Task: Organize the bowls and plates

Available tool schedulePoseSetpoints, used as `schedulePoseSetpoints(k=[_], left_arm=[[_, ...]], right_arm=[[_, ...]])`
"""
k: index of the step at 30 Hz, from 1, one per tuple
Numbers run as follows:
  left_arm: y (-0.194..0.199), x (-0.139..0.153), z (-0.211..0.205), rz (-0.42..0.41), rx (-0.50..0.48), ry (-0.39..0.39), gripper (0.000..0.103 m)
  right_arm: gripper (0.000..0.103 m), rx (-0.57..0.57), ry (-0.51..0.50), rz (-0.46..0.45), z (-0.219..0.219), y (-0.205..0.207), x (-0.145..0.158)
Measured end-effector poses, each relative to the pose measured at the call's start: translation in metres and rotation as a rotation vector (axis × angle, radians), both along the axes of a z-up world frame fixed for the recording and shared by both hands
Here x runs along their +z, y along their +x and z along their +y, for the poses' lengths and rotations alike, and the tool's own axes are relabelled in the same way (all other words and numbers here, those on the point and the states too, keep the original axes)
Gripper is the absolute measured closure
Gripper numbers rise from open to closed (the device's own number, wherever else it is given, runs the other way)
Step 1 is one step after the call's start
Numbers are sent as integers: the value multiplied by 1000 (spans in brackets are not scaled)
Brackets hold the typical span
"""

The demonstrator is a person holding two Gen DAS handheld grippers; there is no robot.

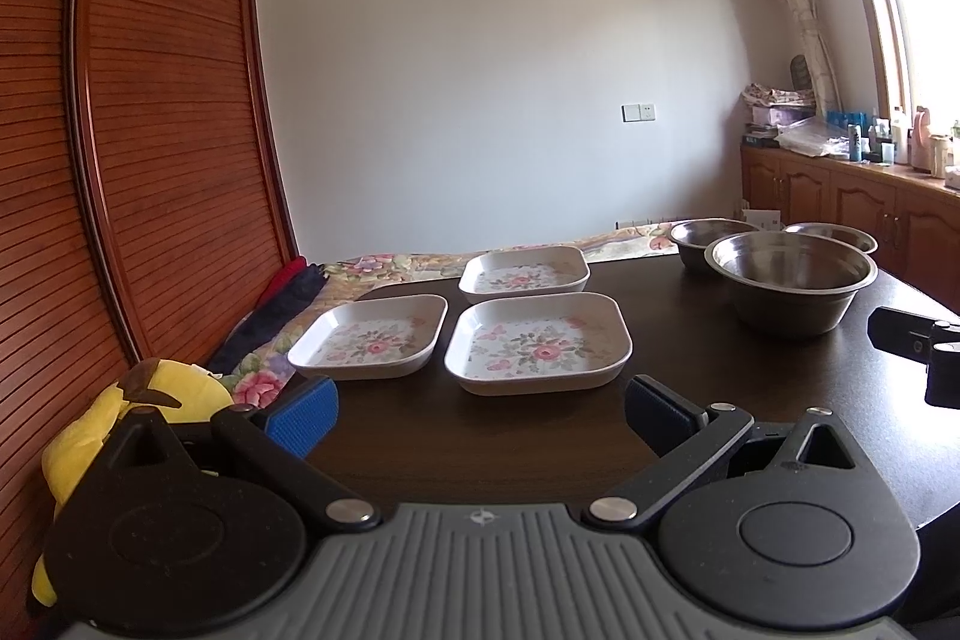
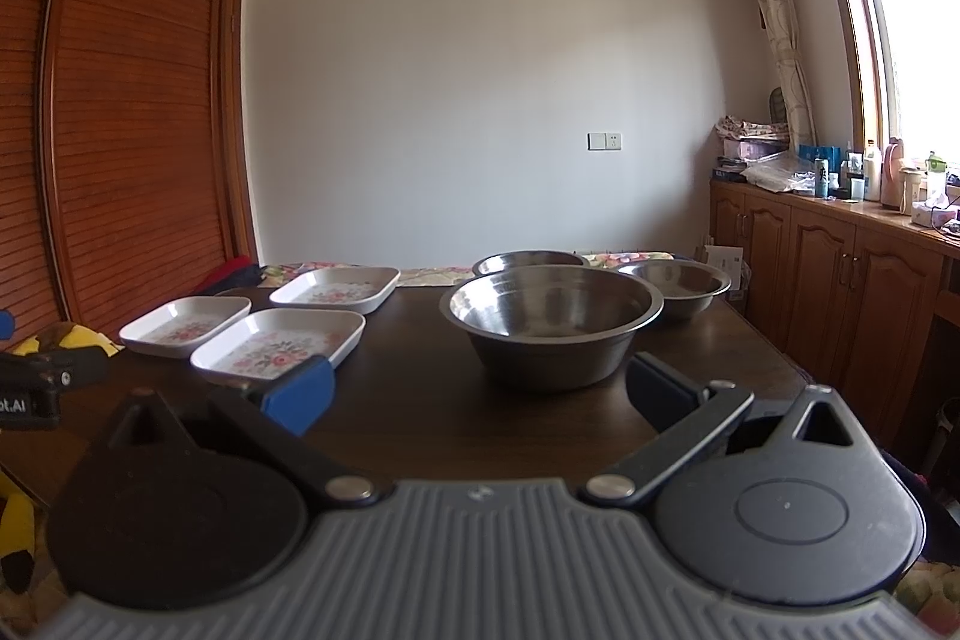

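Note:
Three white square plates with pink flower prints lie on the dark table (image 1: 480,436): a near one (image 1: 537,343), one to its left (image 1: 372,337) and one behind (image 1: 525,271). Three steel bowls stand to the right: a large near bowl (image 1: 789,280), and two smaller ones behind (image 1: 711,235) (image 1: 831,237). My left gripper (image 1: 480,409) is open just in front of the near plate, holding nothing. In the right wrist view my right gripper (image 2: 480,391) is open before the large bowl (image 2: 552,322), with the plates (image 2: 279,343) to its left.
A slatted wooden wardrobe (image 1: 150,130) rises at the left, with a yellow plush toy (image 1: 108,436) and dark clothes (image 1: 282,304) beside the table. A floral cloth (image 1: 384,265) covers the table's far side. Wooden cabinets (image 2: 840,292) with bottles line the right wall.

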State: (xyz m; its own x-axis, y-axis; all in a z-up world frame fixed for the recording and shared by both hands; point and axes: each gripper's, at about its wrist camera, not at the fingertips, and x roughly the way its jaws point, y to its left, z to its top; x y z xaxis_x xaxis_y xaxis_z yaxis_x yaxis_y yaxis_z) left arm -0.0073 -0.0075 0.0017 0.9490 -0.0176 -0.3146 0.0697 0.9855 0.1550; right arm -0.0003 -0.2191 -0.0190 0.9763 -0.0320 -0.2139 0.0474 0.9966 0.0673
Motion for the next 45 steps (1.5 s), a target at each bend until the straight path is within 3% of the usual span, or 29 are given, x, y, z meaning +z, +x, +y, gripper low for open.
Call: schedulePoseSetpoints(k=[16, 22, 29, 36, 38, 45], left_arm=[[16, -14, 7, 88, 3, 14, 0], [25, -10, 19, 92, 28, 34, 0], [37, -2, 36, 97, 23, -6, 1], [48, -4, 53, 121, 10, -24, 17], [51, -5, 57, 134, 13, -28, 27], [52, 1, 71, 105, -4, -52, 28]], right_arm=[[0, 44, 1, 30, 5, 7, -5], [0, 115, -30, 54, 12, 14, -1], [0, 197, -67, 81, 21, 28, 14], [0, 256, -92, 87, 33, 41, 25], [0, 266, -91, 93, 34, 44, 25], [2, 299, -111, 127, 41, 59, 21]])
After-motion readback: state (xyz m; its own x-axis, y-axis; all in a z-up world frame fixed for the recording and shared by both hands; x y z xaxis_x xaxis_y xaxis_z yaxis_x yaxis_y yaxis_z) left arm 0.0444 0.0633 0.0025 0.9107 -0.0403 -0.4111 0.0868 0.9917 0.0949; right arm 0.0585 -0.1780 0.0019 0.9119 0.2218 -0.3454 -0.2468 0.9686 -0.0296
